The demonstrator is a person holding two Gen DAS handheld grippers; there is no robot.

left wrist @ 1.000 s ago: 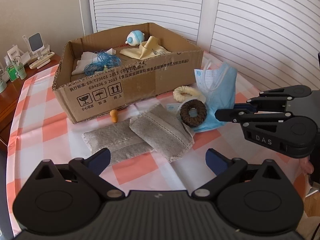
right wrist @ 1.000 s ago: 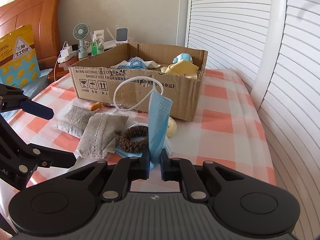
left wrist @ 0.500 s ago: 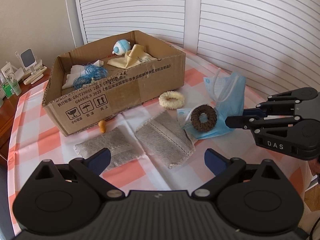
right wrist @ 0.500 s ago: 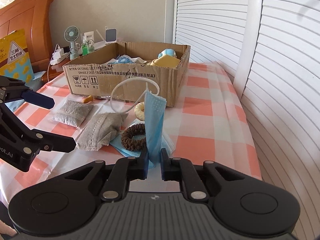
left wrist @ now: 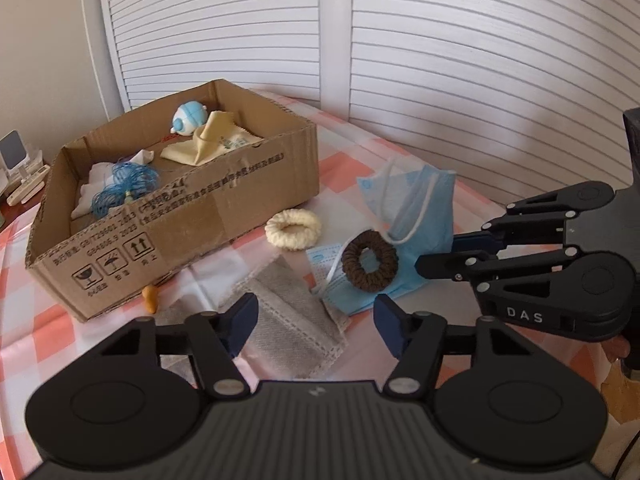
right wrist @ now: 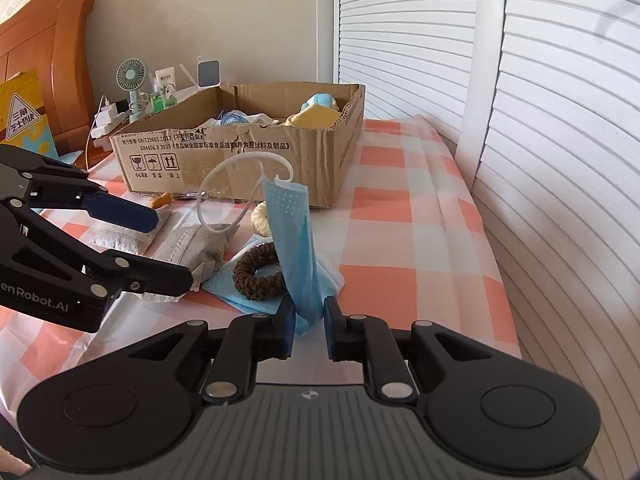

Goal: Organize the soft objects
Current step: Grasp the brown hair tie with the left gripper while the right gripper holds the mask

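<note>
— What lies on the surface [left wrist: 404, 148], item by item?

— One checked cloth, orange and white. One cardboard box [left wrist: 224, 216], open-topped, toward the far left. Inside it: a tangle of blue cord [left wrist: 124, 186], a white cloth, a yellow cloth [left wrist: 208, 146], and a small blue-and-white round toy [left wrist: 190, 118] at the back corner.

— And outside the box?

— One cream ring-shaped hair tie [left wrist: 293, 229], just beside the box's front corner. One brown hair tie [left wrist: 370, 261], lying on a flat blue face mask [left wrist: 340, 280]. Two grey fabric pouches, the nearer one [left wrist: 292, 320] overlapping the edge of that flat mask. One small orange piece [left wrist: 151, 298] against the box's front wall.

— The second mask?

— A blue face mask [right wrist: 298, 248], standing upright on its edge, its white ear loop arching above it. Its lower end sits between the fingers of the right gripper [right wrist: 308, 322], near the front of the surface, beside the brown hair tie.

— Is that gripper clamped on it?

— Its jaws have just eased apart a little. In the right wrist view the mask touches the left pad, with a narrow gap on the other side; the hold looks slackened rather than pinched.

— And the left gripper [left wrist: 316, 322]?

— Its jaws have just been closing, now about half apart, with nothing pressed between the pads. It hangs over the nearer grey pouch and the flat mask's edge.

— Beyond the surface?

— White louvred doors [right wrist: 560, 160], a wooden headboard, a small green fan [right wrist: 130, 80] on a side stand.
</note>
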